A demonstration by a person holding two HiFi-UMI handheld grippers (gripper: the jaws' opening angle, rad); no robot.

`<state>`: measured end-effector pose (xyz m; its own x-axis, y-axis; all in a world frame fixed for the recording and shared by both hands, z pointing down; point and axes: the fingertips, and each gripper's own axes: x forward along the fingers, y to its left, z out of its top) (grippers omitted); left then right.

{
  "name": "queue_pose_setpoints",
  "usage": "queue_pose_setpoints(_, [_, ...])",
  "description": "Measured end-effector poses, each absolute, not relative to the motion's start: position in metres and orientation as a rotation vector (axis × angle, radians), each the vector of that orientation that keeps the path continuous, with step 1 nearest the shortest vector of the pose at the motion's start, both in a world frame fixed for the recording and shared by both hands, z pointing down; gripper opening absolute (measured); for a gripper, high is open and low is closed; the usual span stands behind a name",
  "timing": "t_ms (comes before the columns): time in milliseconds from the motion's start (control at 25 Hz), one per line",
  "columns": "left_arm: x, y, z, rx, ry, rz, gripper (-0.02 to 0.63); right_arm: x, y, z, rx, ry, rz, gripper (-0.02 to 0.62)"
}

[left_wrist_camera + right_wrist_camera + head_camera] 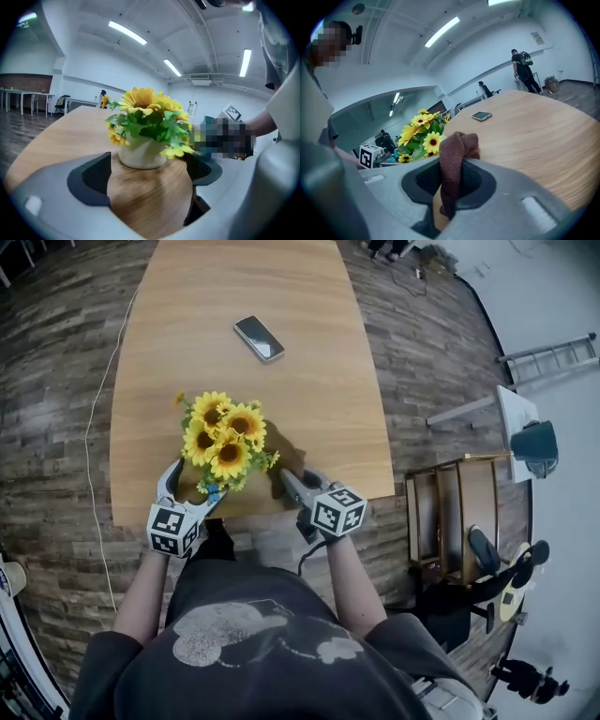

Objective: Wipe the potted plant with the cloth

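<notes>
The left gripper has its jaws wide apart with nothing held; in the left gripper view only bare table shows between the two dark pads. Just ahead of that gap stands the plant, upright in its pale pot. The pot sits past the fingertips and is not gripped. From the head view the plant lies just ahead and a little to the right of this gripper, and the yellow blooms overhang its inner finger.

The right gripper is clamped on the cloth — a brown, folded bunch that rises above the jaws and hangs below them in the right gripper view. The plant is close on this gripper's left, its flowers level with the top of the cloth. Whether the cloth touches the leaves I cannot tell. The left gripper's marker cube shows past the flowers, on the plant's far side.

So the plant sits between the two grippers, near the table edge closest to the person, whose forearms reach in from below.

Farther ahead of both grippers, well apart from the plant, a phone lies flat on the table; it is seen again beyond the cloth. Off to the right of the right gripper, on the floor beyond the table — a wooden shelf unit and, farther on, a ladder. A person stands at the far end of the room.
</notes>
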<state>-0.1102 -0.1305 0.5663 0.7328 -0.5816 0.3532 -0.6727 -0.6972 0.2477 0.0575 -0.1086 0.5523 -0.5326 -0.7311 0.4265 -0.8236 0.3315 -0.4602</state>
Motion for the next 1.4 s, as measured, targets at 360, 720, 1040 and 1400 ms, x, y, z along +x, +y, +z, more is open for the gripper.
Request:
queue_pose_setpoints(360, [-0.097,-0.056,0.531,2.581,-1.13,0.245,0.5,0.073,-0.029,0.528,1.408,-2.562,0.932,0.051])
queue_pose_setpoints(720, [-0.089,0.039,0.479,2.604,-1.248,0.09,0.383,0.069,0.062,0.495,1.328,-2.709,0.869,0.051])
queue_pose_setpoints(1040, [-0.083,0.1,0.454,2.58,-1.365,0.055,0.258,0.08,0.122,0.474,1.342,-2.746,0.786,0.051])
queue_pose_setpoints(1400, [-0.086,0.126,0.431,2.595,-1.413,0.037,0.069,0.082,0.141,0.459,1.366,-2.797,0.755,0.051])
